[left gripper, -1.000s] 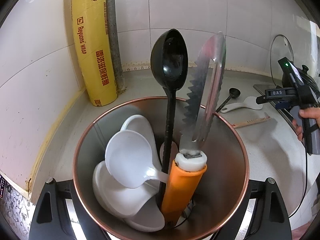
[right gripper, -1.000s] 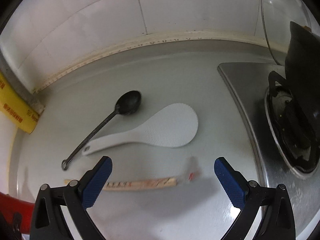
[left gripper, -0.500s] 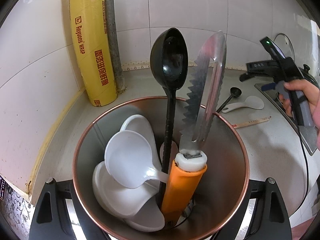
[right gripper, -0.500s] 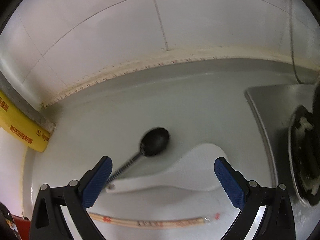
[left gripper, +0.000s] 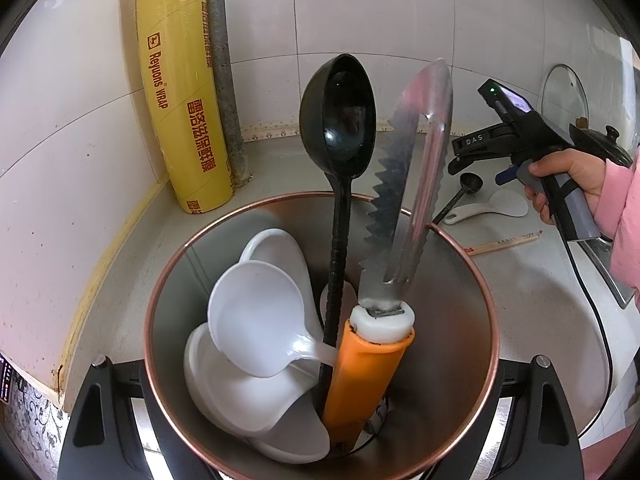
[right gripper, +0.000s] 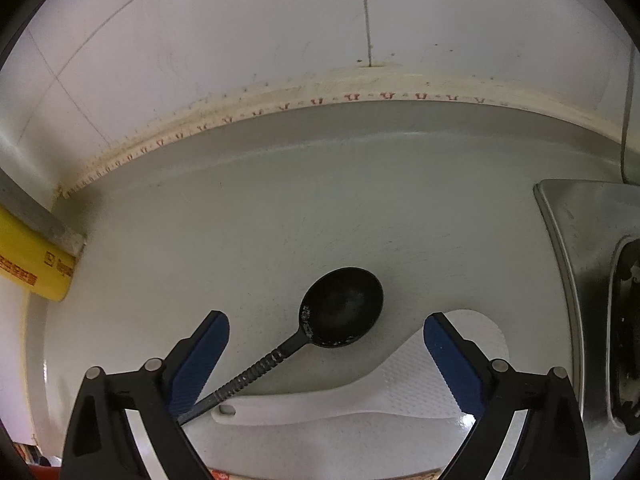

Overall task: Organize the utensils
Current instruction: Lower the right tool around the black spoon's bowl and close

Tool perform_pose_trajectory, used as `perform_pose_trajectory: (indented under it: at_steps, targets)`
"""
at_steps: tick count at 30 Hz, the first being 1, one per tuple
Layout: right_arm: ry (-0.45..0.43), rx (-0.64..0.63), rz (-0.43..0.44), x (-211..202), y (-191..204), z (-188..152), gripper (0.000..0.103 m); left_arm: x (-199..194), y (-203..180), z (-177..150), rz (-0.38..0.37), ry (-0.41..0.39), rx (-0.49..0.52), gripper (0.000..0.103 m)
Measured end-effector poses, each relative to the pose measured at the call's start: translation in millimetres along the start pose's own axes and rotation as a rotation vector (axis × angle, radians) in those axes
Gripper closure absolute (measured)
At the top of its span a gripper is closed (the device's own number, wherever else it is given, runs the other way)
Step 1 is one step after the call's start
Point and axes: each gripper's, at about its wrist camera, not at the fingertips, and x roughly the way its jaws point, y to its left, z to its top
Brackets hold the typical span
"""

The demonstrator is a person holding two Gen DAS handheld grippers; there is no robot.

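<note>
My left gripper (left gripper: 320, 364) is shut on a steel utensil holder with a copper rim (left gripper: 151, 320), one finger against each side. In it stand a black ladle (left gripper: 338, 120), serrated metal tongs (left gripper: 412, 184) with an orange handle, and white plastic scoops (left gripper: 252, 320). A small black spoon (right gripper: 344, 306) lies on the grey counter beside a white rice paddle (right gripper: 400, 392). Just over them hangs my right gripper (right gripper: 326, 320), open, its blue pads either side of the spoon bowl and touching nothing. In the left wrist view the right gripper (left gripper: 460, 158) hovers above that spoon (left gripper: 471, 182) and paddle (left gripper: 504, 204).
Wrapped chopsticks (left gripper: 504, 242) lie nearer than the paddle. A yellow wrap roll (left gripper: 176, 100) and a grey pipe (left gripper: 224, 80) stand in the corner. On the right are a steel stove (right gripper: 580, 260), a glass lid (left gripper: 564, 96) and a person's pink sleeve (left gripper: 628, 208).
The right gripper has moved toward the wall and closer over the spoon and paddle, which now lie between its fingers. The left gripper and holder have stayed put.
</note>
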Motion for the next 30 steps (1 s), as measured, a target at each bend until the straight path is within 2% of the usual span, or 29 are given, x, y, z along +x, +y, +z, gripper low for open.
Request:
perform_pose_trajectory:
  at_steps: [20, 30]
  targets:
    - [0.029, -0.063, -0.035, 30, 24, 7, 0.004, 1, 1, 1, -0.001, 0.003, 0.008, 0.013]
    - [0.038, -0.062, -0.037, 31, 21, 4, 0.022, 2, 0, 1, 0.001, 0.003, 0.009, 0.012]
